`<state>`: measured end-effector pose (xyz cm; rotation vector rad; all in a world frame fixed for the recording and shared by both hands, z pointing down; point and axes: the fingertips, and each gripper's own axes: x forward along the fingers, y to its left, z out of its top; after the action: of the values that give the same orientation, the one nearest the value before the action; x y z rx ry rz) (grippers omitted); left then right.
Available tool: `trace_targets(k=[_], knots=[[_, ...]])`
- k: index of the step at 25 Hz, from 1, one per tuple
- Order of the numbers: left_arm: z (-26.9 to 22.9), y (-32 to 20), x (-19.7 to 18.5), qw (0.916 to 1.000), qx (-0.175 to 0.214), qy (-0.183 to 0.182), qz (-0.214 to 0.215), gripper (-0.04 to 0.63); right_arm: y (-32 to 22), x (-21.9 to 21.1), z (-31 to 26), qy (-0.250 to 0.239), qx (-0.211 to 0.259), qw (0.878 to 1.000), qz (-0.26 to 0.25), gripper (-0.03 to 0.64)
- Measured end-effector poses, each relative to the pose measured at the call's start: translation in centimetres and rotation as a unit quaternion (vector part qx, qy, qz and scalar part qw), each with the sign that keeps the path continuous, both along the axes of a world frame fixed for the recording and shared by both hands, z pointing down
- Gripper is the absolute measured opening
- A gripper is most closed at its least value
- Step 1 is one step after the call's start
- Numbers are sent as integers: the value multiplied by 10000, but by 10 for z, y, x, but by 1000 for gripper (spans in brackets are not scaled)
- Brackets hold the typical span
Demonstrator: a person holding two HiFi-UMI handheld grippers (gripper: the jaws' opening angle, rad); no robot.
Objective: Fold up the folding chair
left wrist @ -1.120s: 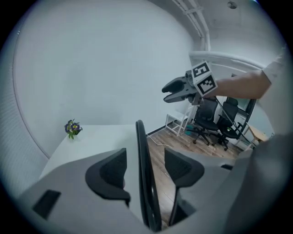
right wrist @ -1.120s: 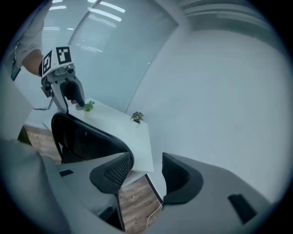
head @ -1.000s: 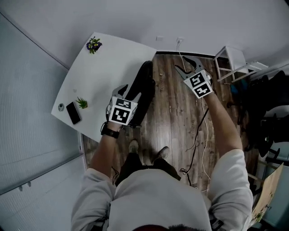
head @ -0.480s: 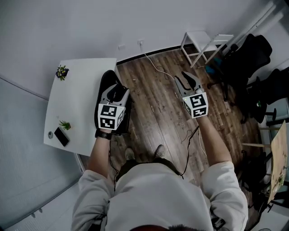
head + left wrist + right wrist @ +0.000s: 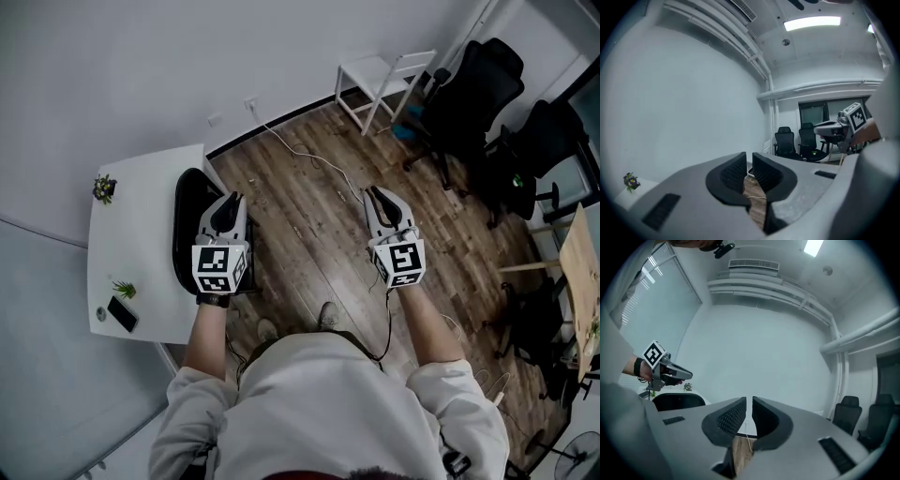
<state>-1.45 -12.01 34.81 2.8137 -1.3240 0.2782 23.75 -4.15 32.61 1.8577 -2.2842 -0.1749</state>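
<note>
The black folding chair [image 5: 185, 217] stands folded flat against the edge of the white table [image 5: 131, 234]; its dark top edge [image 5: 677, 401] also shows in the right gripper view. My left gripper [image 5: 228, 201] hovers just right of the chair, apart from it. My right gripper [image 5: 378, 194] hangs over the wooden floor, far from the chair. Both point roughly level at the far wall. Both pairs of jaws have just been closing and now stand almost together, left [image 5: 749, 161] and right [image 5: 749, 406], with nothing between them.
A white stool frame [image 5: 384, 75] stands by the far wall. Black office chairs [image 5: 473, 84] crowd the right side. A white cable [image 5: 300, 155] runs across the floor. A phone [image 5: 121, 314] and two small plants [image 5: 103, 187] sit on the table.
Both grippers have lifted and drawn back toward the body, and their jaws have narrowed. The view has swung right: the black chair now lies left of the left gripper, and the office chairs have come into view.
</note>
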Motion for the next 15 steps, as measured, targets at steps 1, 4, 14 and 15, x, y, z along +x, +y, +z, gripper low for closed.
trace_targets(k=[1, 4, 14, 15], knots=[[-2, 4, 4, 10000, 25, 37, 19, 34, 9, 4, 1, -36, 2, 10000, 72, 53], [-8, 18, 12, 9998, 152, 62, 100, 8, 29, 13, 5, -102, 1, 9997, 243, 25], [3, 51, 22, 9996, -5, 37, 264, 6, 66, 33, 11, -433, -23, 9975, 557, 20], [3, 53, 23, 9996, -9, 21, 289, 6, 68, 33, 11, -461, -20, 9974, 562, 20]])
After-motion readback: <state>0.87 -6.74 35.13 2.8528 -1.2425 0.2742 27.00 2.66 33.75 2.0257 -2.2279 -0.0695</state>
